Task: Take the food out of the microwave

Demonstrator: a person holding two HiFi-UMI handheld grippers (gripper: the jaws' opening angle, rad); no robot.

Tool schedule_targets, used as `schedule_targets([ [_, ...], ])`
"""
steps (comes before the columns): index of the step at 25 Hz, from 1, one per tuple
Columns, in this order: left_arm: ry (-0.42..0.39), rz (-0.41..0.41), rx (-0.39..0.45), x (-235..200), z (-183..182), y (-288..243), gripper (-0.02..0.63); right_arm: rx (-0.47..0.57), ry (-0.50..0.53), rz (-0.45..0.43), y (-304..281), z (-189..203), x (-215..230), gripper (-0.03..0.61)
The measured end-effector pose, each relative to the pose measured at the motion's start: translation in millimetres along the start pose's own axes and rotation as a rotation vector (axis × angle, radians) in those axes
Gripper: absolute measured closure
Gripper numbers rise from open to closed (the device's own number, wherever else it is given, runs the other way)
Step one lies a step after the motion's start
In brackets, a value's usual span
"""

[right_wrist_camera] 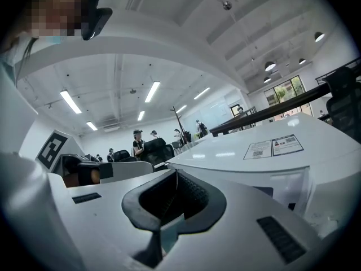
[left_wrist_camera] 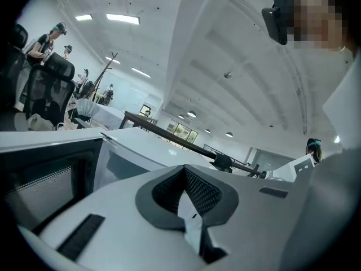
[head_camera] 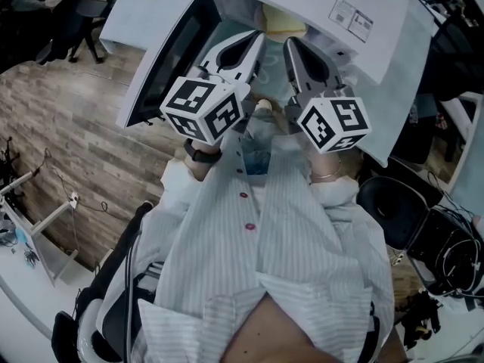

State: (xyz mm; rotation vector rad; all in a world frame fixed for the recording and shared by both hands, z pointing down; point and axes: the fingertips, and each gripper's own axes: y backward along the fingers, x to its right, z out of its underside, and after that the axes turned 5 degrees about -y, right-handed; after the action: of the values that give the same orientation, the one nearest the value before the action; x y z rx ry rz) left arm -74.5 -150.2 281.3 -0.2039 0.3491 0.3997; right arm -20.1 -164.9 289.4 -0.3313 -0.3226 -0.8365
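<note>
The microwave [head_camera: 302, 2] has a smooth white shell with a soft sheen, painted metal or plastic, hard to tell which. A paper label [head_camera: 352, 17] is stuck flat on top. Its door [head_camera: 170, 59] is dark and glossy. The left tool [head_camera: 258, 36] and right tool [head_camera: 290, 42] are matt white plastic — the left tool's pads [left_wrist_camera: 204, 192] are dark, with a fine knurled grid. The floor [head_camera: 83, 127] looks like grainy wood plank. The shirt [head_camera: 302, 225] is thin striped cloth.
</note>
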Motion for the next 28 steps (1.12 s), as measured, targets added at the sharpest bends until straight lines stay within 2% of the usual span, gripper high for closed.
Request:
schedule_targets([
  [12, 0.013, -0.011, -0.012, -8, -4, -43, 0.604, -0.024, -0.025, -0.030, -18, -11, 30, 0.545],
  [20, 0.004, 0.049, -0.049, -12, -6, -68, 0.604, 0.001, -0.042, 0.019, -25, -17, 42, 0.545],
  [28, 0.015, 0.075, -0.079, -24, 1, -75, 0.604, 0.019, -0.068, 0.056, -31, -14, 49, 0.546],
])
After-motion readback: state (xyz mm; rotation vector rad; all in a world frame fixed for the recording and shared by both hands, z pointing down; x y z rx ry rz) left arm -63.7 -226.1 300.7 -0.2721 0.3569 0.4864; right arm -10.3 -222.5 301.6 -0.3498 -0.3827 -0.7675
